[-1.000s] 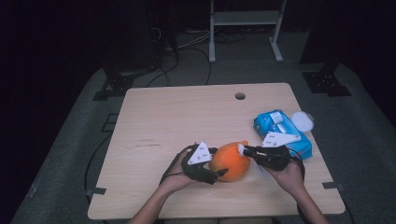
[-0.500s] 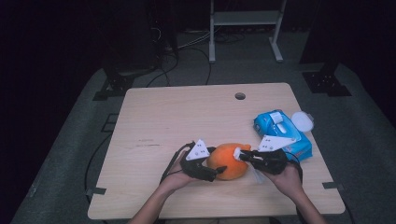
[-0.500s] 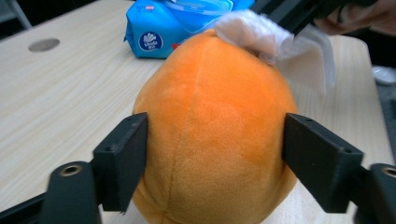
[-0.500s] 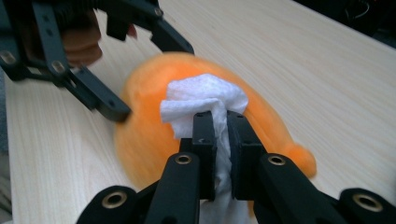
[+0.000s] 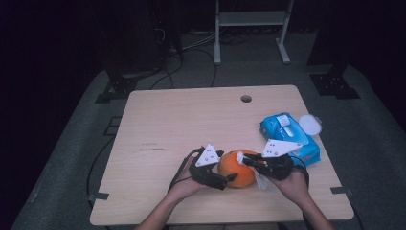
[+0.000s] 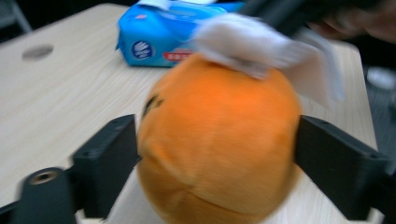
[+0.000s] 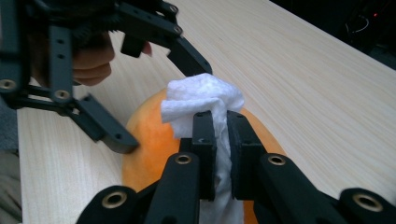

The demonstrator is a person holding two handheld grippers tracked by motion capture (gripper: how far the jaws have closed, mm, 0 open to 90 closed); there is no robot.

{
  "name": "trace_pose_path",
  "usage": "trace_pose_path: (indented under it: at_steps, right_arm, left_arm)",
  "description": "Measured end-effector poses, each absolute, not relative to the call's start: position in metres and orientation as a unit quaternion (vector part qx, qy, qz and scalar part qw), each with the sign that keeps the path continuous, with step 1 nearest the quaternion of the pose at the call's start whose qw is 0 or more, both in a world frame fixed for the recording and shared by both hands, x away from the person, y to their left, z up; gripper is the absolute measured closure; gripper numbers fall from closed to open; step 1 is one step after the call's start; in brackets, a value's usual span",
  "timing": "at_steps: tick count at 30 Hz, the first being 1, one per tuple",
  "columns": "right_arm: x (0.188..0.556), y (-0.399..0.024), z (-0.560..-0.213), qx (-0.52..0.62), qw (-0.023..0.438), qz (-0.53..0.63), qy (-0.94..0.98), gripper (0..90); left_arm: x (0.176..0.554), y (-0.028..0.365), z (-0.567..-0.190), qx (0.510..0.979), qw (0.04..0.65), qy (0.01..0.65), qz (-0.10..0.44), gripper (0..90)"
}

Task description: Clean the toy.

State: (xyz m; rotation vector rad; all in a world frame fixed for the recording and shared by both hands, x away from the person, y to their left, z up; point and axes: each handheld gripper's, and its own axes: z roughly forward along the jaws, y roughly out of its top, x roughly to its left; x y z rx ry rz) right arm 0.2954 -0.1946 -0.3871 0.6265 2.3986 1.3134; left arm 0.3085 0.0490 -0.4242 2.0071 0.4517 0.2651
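A soft orange ball [image 5: 237, 168] rests on the wooden table [image 5: 182, 120] near its front edge. My left gripper [image 5: 230, 171] comes at it from the left, one jaw on each side [image 6: 217, 144]. Its jaws have just been opening, and both still touch the ball. From the right, my right gripper [image 5: 247, 161] is shut on a folded white wipe [image 7: 201, 100]. It holds the wipe against the top of the ball [image 7: 149, 135]. The wipe's loose end [image 5: 261, 181] hangs beside the ball.
A blue pack of wet wipes [image 5: 289, 136] lies just behind my right hand, with a round white lid [image 5: 310, 123] at its far side. A cable hole [image 5: 246, 98] sits near the table's far edge. The bare tabletop stretches away to the left and back.
My right gripper has slid a little to the left with the wipe, further onto the ball. The left hand and the ball have stayed where they were.
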Motion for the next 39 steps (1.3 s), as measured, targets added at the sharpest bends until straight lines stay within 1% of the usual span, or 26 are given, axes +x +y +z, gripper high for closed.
trace_pose_path:
  at_steps: [2, 6, 9, 12, 13, 15, 16, 17, 18, 19, 21, 22, 25, 27, 29, 32, 33, 34, 36, 37, 39]
  right_arm:
    - [0.293, -0.189, -0.386, 0.216, 0.167, 0.459, 0.845, 81.9]
    - [0.287, -0.171, -0.387, 0.194, 0.151, 0.466, 0.850, 81.9]
    - [0.286, -0.167, -0.386, 0.187, 0.154, 0.457, 0.856, 81.9]
    - [0.290, -0.179, -0.386, 0.202, 0.167, 0.454, 0.852, 81.9]
    - [0.294, -0.187, -0.387, 0.214, 0.173, 0.450, 0.849, 81.9]
    - [0.298, -0.200, -0.390, 0.234, 0.166, 0.456, 0.843, 81.9]
    - [0.299, -0.204, -0.391, 0.239, 0.164, 0.458, 0.840, 81.9]
    - [0.299, -0.206, -0.391, 0.241, 0.164, 0.459, 0.839, 81.9]
    - [0.298, -0.205, -0.391, 0.242, 0.167, 0.459, 0.838, 81.9]
    - [0.297, -0.201, -0.390, 0.238, 0.166, 0.462, 0.838, 81.9]
    - [0.295, -0.192, -0.390, 0.225, 0.148, 0.472, 0.840, 81.8]
    - [0.293, -0.186, -0.391, 0.216, 0.142, 0.473, 0.842, 81.8]
    - [0.290, -0.181, -0.390, 0.206, 0.148, 0.465, 0.848, 81.9]
    - [0.292, -0.186, -0.389, 0.213, 0.152, 0.463, 0.847, 81.9]
    - [0.298, -0.199, -0.391, 0.229, 0.167, 0.454, 0.845, 81.9]
    - [0.306, -0.220, -0.397, 0.265, 0.154, 0.461, 0.833, 81.8]
    - [0.307, -0.223, -0.398, 0.271, 0.149, 0.464, 0.830, 81.9]
    - [0.307, -0.224, -0.398, 0.274, 0.147, 0.467, 0.828, 81.8]
    - [0.304, -0.217, -0.396, 0.265, 0.150, 0.467, 0.830, 81.8]
    - [0.302, -0.212, -0.395, 0.257, 0.148, 0.471, 0.831, 81.8]
    - [0.298, -0.202, -0.392, 0.237, 0.120, 0.491, 0.830, 81.7]
  left_arm:
    - [0.305, 0.047, -0.427, 0.839, 0.503, 0.171, 0.117, 19.8]
    - [0.292, 0.040, -0.426, 0.857, 0.481, 0.110, 0.151, 26.9]
    - [0.290, 0.041, -0.425, 0.861, 0.472, 0.100, 0.159, 29.8]
    - [0.295, 0.046, -0.428, 0.861, 0.473, 0.107, 0.152, 30.8]
    - [0.297, 0.048, -0.428, 0.860, 0.475, 0.111, 0.148, 30.8]
    - [0.298, 0.048, -0.428, 0.859, 0.478, 0.116, 0.145, 29.8]
    - [0.298, 0.047, -0.427, 0.857, 0.480, 0.117, 0.145, 27.3]
    - [0.298, 0.045, -0.425, 0.856, 0.482, 0.125, 0.142, 21.2]
    - [0.298, 0.041, -0.422, 0.851, 0.490, 0.141, 0.129, 17.4]
    - [0.295, 0.039, -0.420, 0.847, 0.496, 0.141, 0.127, 15.2]
    - [0.291, 0.034, -0.421, 0.858, 0.477, 0.118, 0.150, 15.4]
    - [0.290, 0.036, -0.422, 0.860, 0.472, 0.114, 0.155, 17.7]
    - [0.295, 0.044, -0.426, 0.857, 0.478, 0.125, 0.142, 23.6]
    - [0.299, 0.050, -0.426, 0.859, 0.475, 0.132, 0.140, 25.9]
    - [0.303, 0.055, -0.426, 0.859, 0.473, 0.137, 0.137, 27.0]
    - [0.306, 0.058, -0.427, 0.856, 0.481, 0.143, 0.127, 25.9]
    - [0.305, 0.057, -0.426, 0.855, 0.482, 0.140, 0.131, 23.6]
    - [0.304, 0.054, -0.424, 0.854, 0.483, 0.135, 0.137, 19.2]
    - [0.300, 0.047, -0.422, 0.851, 0.490, 0.119, 0.148, 14.3]
    - [0.298, 0.044, -0.422, 0.852, 0.490, 0.109, 0.151, 13.7]
    - [0.293, 0.041, -0.424, 0.858, 0.480, 0.088, 0.161, 14.5]
